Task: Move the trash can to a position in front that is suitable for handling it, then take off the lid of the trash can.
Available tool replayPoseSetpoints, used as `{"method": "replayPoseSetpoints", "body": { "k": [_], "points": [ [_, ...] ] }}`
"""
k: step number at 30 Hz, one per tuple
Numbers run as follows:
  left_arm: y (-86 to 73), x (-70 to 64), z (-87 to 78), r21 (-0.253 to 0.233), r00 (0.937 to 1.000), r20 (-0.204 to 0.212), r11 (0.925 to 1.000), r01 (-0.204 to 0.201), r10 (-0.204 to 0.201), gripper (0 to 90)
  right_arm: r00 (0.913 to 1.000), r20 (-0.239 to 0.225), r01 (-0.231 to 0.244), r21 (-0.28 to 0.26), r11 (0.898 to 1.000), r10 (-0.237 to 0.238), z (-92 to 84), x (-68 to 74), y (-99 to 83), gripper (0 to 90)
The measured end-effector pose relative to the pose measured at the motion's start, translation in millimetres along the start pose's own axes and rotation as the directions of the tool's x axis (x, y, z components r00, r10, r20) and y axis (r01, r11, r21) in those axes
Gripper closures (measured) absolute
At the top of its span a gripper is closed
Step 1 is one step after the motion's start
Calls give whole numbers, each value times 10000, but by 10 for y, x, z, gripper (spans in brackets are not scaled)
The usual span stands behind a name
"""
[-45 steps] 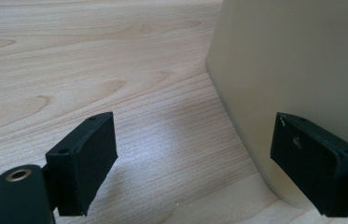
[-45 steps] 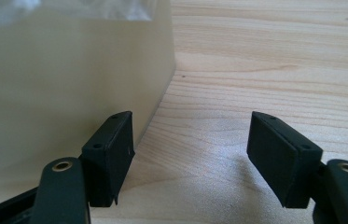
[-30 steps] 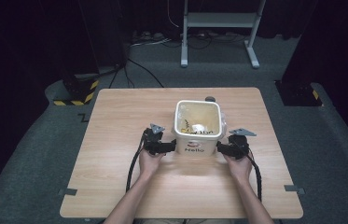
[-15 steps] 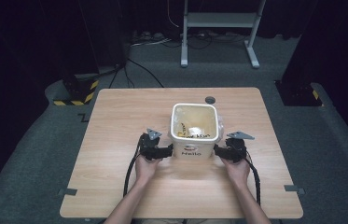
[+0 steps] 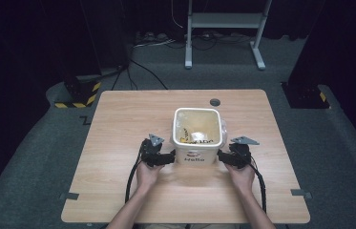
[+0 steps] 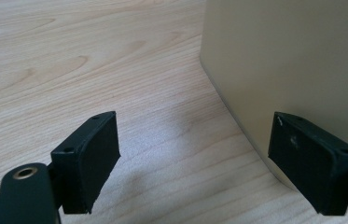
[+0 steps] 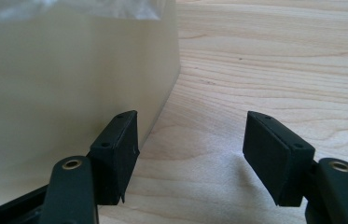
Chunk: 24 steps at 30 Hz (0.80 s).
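I see white bin mid-worktop | my left tongs gape at its left wall | my right tongs gape at its right wall, gripping nothing

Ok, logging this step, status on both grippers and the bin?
Left gripper and right gripper open, flanking the white bin. Bin upright on the wooden table, plastic liner inside. Nothing in the way.
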State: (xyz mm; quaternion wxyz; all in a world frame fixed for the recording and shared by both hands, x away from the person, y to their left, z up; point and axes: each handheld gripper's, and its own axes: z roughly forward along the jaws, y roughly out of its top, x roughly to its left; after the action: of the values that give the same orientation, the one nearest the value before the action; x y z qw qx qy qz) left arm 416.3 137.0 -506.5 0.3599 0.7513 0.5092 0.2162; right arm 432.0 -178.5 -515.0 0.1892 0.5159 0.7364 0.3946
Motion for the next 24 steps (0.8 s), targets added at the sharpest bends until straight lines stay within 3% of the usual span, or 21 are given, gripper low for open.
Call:
{"method": "replayPoseSetpoints", "body": {
  "k": [5, 7, 10, 13, 17, 20, 24],
  "points": [
    [-44, 43, -18, -36, 9995, 90, 9995, 317, -317, 142, 10000, -25, 84, 139, 9999, -83, 7, 23, 9, 315],
    [-71, 91, -25, 135, 9984, 262, 9987, 501, -504, 140, 9999, 35, 167, 398, 9991, -169, 29, 20, 7, 251],
    [-106, 177, -53, 206, 9977, 173, 9976, 659, -662, 150, 9995, 214, 227, 644, 9977, -241, 57, -19, -33, 248],
    [-142, 282, -105, 165, 9973, -84, 9972, 725, -724, 156, 9981, 501, 316, 614, 9976, -347, 30, -72, -61, 247],
    [-200, 403, -135, 323, 9964, -719, 9984, 466, -441, 154, 9899, 1145, 765, 689, 9947, -840, 9, -131, -93, 235],
    [-241, 491, -165, 468, 9927, -1205, 9988, 128, -71, 156, 9890, 1195, 795, 694, 9944, -874, -9, -175, -102, 216],
    [-266, 624, -206, 467, 9901, -1401, 9987, 190, -123, 161, 9881, 1357, 628, 760, 9951, -727, -12, -202, -101, 183]
  ]
}}
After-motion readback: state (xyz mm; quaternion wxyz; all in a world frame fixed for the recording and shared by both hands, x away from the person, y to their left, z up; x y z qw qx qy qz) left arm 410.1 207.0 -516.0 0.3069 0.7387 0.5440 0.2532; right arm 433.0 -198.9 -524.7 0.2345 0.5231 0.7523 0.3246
